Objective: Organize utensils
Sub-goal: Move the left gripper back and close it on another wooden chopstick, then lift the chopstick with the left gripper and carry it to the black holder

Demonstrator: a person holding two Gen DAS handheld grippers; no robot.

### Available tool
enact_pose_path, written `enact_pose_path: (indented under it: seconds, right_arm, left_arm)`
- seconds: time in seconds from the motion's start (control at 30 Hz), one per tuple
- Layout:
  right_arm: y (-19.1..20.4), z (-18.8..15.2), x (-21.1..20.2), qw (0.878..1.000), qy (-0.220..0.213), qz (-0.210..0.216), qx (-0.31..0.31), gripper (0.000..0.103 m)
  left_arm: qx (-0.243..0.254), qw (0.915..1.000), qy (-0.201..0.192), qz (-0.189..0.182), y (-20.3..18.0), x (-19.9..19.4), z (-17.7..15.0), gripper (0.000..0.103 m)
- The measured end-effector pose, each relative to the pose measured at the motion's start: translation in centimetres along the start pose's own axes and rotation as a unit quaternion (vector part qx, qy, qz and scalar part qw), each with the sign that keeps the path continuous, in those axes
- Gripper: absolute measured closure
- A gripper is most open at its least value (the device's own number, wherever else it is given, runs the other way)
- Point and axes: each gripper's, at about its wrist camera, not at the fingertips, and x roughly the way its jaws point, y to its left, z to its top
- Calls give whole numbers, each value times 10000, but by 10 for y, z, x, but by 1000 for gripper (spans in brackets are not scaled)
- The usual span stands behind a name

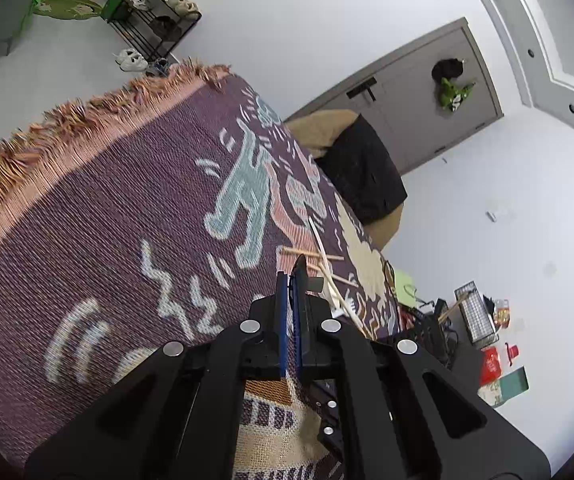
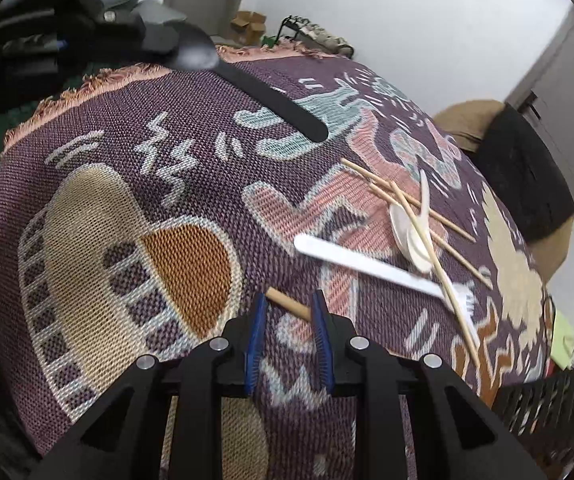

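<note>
While your left gripper (image 1: pixel 290 280) clamps the black spoon (image 2: pixel 247 84), a wooden chopstick (image 2: pixel 289 303) lies between your right gripper's (image 2: pixel 289 308) half-closed jaws.

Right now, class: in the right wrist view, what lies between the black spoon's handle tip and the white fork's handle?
Only bare patterned blanket lies between the black spoon and the white fork in the right wrist view.

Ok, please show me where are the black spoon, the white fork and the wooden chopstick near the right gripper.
black spoon (image 2: pixel 283 106): right wrist view, middle of its flat handle.
white fork (image 2: pixel 367 265): right wrist view, middle of its handle.
wooden chopstick (image 2: pixel 287 301): right wrist view, its thick end between the open pads.
</note>
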Motion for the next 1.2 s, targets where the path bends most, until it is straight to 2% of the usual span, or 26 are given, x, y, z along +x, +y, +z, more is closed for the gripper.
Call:
enact_pose_path:
  seconds: [0.13, 0.17, 0.23, 0.3, 0.43, 0.6, 0.9, 1.1, 1.2]
  right_arm:
    - [-3, 9, 5, 9996, 95, 178, -188, 82]
    - [-4, 10, 6, 9995, 116, 239, -194, 84]
    - [-5, 13, 7, 9989, 167, 363, -229, 93]
    - [-6, 13, 4, 9993, 125, 253, -233, 95]
    - [-19, 12, -17, 9993, -252, 214, 158, 97]
    - [-52, 5, -58, 9937, -818, 42, 771, 98]
    - [-121, -30, -132, 9662, -1741, -352, 1867, 99]
    - [-158, -61, -175, 9388, -2308, -576, 2493, 99]
    - [-176, -77, -197, 9208, -2641, -670, 2790, 99]
  left_arm:
    - [-37, 9999, -112, -2, 6, -8, 8, 100]
    - [-46, 9999, -126, -1, 7, -9, 9, 100]
    - [-65, 9999, -158, 2, 9, -12, 12, 100]
    - [-66, 9998, -194, 0, 10, -15, 14, 100]
    - [1, 9997, -259, -5, 7, -20, 18, 100]
    - [259, 9992, -311, -1, -9, -27, 18, 100]
    - [974, 9949, -224, -92, -57, -25, 9, 100]
    - [1397, 9900, -87, -195, -93, -17, -4, 100]
    - [1573, 9872, -59, -245, -110, -14, -9, 100]
